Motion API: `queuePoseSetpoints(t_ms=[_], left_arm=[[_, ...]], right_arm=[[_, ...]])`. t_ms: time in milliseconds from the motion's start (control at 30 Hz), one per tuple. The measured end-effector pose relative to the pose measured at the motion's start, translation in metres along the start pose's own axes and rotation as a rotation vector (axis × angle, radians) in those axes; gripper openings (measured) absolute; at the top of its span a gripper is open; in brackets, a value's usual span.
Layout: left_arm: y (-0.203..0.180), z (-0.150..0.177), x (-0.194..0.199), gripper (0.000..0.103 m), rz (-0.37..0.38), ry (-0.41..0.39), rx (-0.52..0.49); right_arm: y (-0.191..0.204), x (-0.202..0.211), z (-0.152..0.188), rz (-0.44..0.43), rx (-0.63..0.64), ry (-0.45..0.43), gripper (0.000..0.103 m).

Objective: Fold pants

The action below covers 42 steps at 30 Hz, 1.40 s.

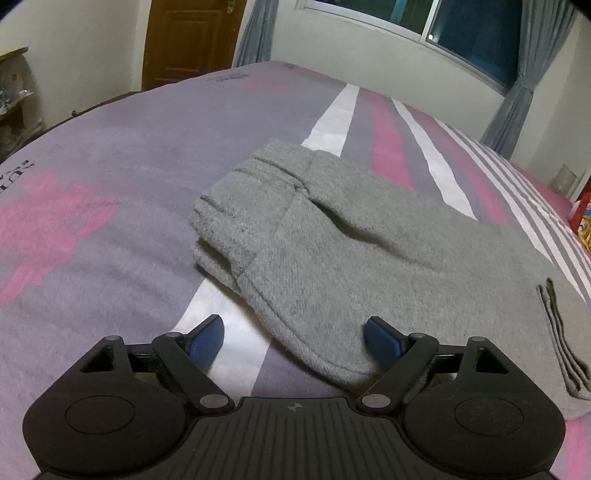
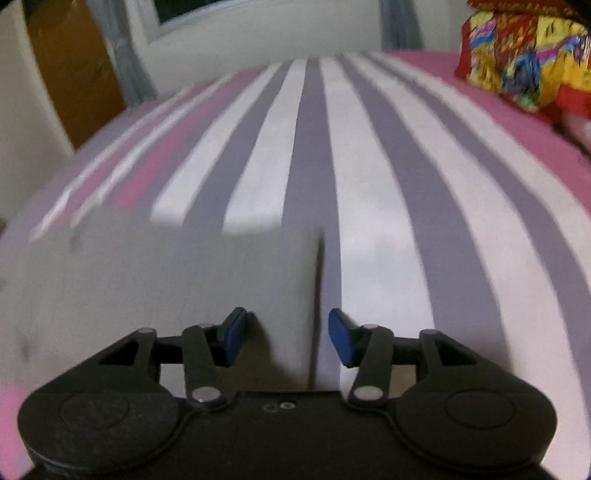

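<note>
Left wrist view: at left and across most of the frame, purple-and-pink bedspread [image 1: 110, 192] with white stripes; at centre and running to the right edge, grey sweatpants [image 1: 351, 251] lying on it, already doubled into a thick stack, with ribbed bands layered at the upper left of the bundle and a folded edge of several layers at lower right. Left gripper [image 1: 293, 341] at bottom centre, jaws spread wide, blue pads [image 1: 208, 338] either side of the rounded near corner of the pants, holding nothing. Judged well along: legs brought together and folded over at least once. Possibly one more fold or a smoothing pass left; cannot tell from this angle whether the bundle counts as finished. Wooden door [image 1: 188, 37] at upper left, window [image 1: 461, 29] and grey curtain [image 1: 517, 107] at upper right.

Right wrist view: heavily motion-blurred. At left and centre, a pale grey slab [image 2: 184, 288], likely the same sweatpants, its straight right edge ending near mid-frame. Right gripper [image 2: 288, 334] at bottom centre, jaws apart though less widely than the other, left pad over the grey cloth, right pad over a white stripe, that edge between them; nothing pinched as far as the blur allows. Striped bedding beyond, then a bright multicoloured patterned fabric [image 2: 524, 55] at upper right.

No containers visible in either view.
</note>
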<state>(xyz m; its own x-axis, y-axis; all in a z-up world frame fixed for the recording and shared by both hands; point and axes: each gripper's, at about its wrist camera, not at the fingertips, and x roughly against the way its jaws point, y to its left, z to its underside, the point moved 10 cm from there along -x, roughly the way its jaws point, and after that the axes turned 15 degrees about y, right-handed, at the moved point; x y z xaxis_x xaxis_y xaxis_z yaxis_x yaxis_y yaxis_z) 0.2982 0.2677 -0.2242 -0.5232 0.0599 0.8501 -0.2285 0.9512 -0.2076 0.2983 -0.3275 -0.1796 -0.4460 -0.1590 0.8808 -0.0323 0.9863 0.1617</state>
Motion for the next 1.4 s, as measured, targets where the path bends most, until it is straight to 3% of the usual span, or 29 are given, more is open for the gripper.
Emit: queuePoseSetpoints(t_ms=[167,233,300,433,533,700,833,933,1033,1167,1267,1300,1333,1367,1400], left_arm=[[0.001,0.0,0.0,0.084,0.009,0.002,-0.005],[0.001,0.0,0.0,0.085,0.009,0.001,-0.004],[0.001,0.0,0.0,0.085,0.007,0.0,-0.002],[0.001,0.001,0.001,0.085,0.016,0.0,-0.008],[0.002,0.001,0.001,0.085,0.021,-0.003,-0.006],[0.003,0.006,0.005,0.085,0.053,-0.012,0.002],[0.008,0.013,0.012,0.085,0.205,-0.026,0.08],[0.02,0.014,0.012,0.085,0.362,-0.044,0.209],[0.028,0.008,0.004,0.077,0.5,-0.045,0.297],[0.031,-0.01,-0.019,0.075,0.624,-0.064,0.332],[0.031,-0.027,-0.034,0.075,0.67,-0.096,0.352],[0.031,-0.032,-0.037,0.072,0.669,-0.107,0.368],[0.031,-0.035,-0.037,0.062,0.654,-0.118,0.381],[0.035,-0.036,-0.039,0.026,0.598,-0.113,0.417],[0.036,-0.037,-0.032,0.027,0.609,-0.131,0.452]], right_arm=[[-0.004,0.042,0.025,-0.072,-0.053,-0.102,0.051],[-0.006,0.029,0.037,-0.053,-0.02,-0.035,0.052],[-0.007,0.026,0.035,-0.052,-0.032,-0.022,0.052],[0.001,0.05,0.022,-0.058,-0.02,-0.145,0.053],[0.004,0.02,0.035,-0.011,0.024,-0.001,0.054],[-0.006,0.042,0.029,-0.045,-0.028,-0.117,0.055],[-0.021,0.057,0.023,-0.051,-0.067,-0.184,0.056],[-0.026,0.058,0.019,-0.053,-0.067,-0.195,0.058],[-0.027,0.056,0.026,-0.059,-0.085,-0.201,0.06],[-0.033,0.052,0.025,-0.067,-0.102,-0.202,0.061],[-0.033,0.054,0.026,-0.074,-0.106,-0.212,0.062],[-0.034,0.054,0.026,-0.074,-0.113,-0.213,0.062],[-0.036,0.054,0.026,-0.071,-0.121,-0.214,0.062],[-0.037,0.054,0.026,-0.068,-0.128,-0.215,0.062],[-0.039,0.053,0.026,-0.065,-0.135,-0.215,0.062]])
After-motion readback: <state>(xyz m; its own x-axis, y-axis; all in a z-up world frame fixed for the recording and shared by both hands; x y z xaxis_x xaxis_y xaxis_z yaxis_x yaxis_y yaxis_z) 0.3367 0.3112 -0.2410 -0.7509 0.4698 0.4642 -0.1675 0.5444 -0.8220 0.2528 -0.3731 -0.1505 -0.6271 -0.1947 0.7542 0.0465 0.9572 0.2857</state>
